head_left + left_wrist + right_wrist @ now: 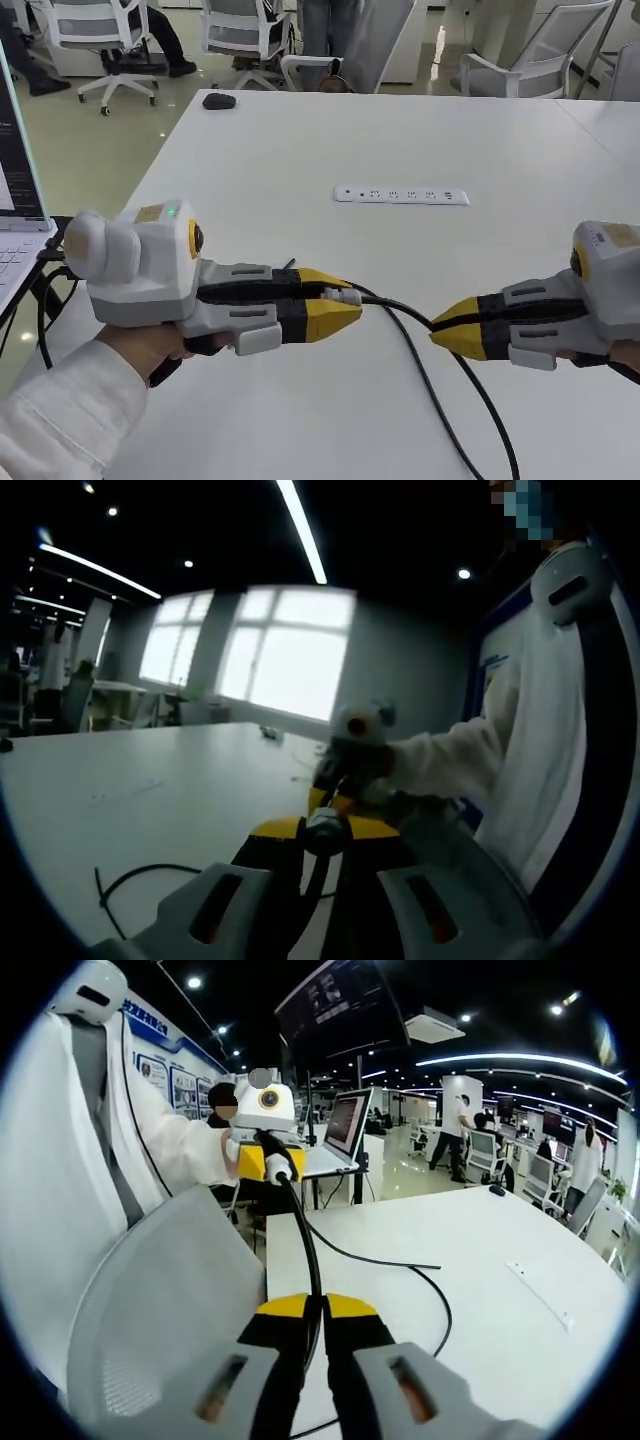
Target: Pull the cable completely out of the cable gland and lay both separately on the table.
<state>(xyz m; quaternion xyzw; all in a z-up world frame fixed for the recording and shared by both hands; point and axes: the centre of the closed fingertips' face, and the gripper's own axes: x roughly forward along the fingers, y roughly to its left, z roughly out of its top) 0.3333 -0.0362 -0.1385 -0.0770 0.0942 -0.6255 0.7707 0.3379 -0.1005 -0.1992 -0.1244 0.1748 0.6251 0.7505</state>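
Fingers of left gripper [352, 299] tight around cable gland [344, 294], right gripper [437, 331] likewise around cable [421, 371].

Nothing legible anywhere right now. At nine o'clock in the head view, the laptop screen [15, 150] carries lines of text, far too small to read. There's a yellow sticker [150, 213] on top of the left gripper [335, 300] and a second sticker [620, 235] on the right gripper [450, 330], print blurred on both. Over in the right gripper view, blue wall posters [175, 1085] sit at ten o'clock and a hanging screen [335, 1005] at twelve, all unreadable.
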